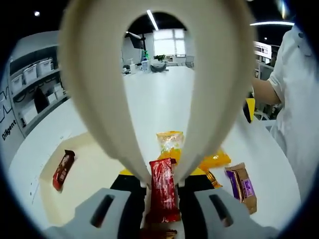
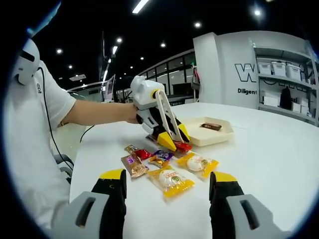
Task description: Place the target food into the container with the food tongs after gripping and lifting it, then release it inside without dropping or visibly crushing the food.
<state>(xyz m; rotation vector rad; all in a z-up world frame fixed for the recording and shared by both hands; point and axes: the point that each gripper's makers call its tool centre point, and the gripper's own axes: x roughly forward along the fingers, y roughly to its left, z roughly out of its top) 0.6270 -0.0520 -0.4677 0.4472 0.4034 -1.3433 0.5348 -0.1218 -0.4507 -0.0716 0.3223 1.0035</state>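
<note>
White table (image 2: 269, 149) carries everything. Your cream container (image 2: 212, 135) sits on it, one dark snack bar (image 2: 211, 126) inside. Your left gripper (image 2: 172, 140) holds cream tongs (image 1: 94, 74), jaws clamped on them; the tong tips pinch a red snack packet (image 1: 163, 189), seemingly just off the table. Your right gripper (image 2: 167, 199) hovers with jaws apart, holding nothing. Loose packets (image 2: 169, 180) lie beside the container.
</note>
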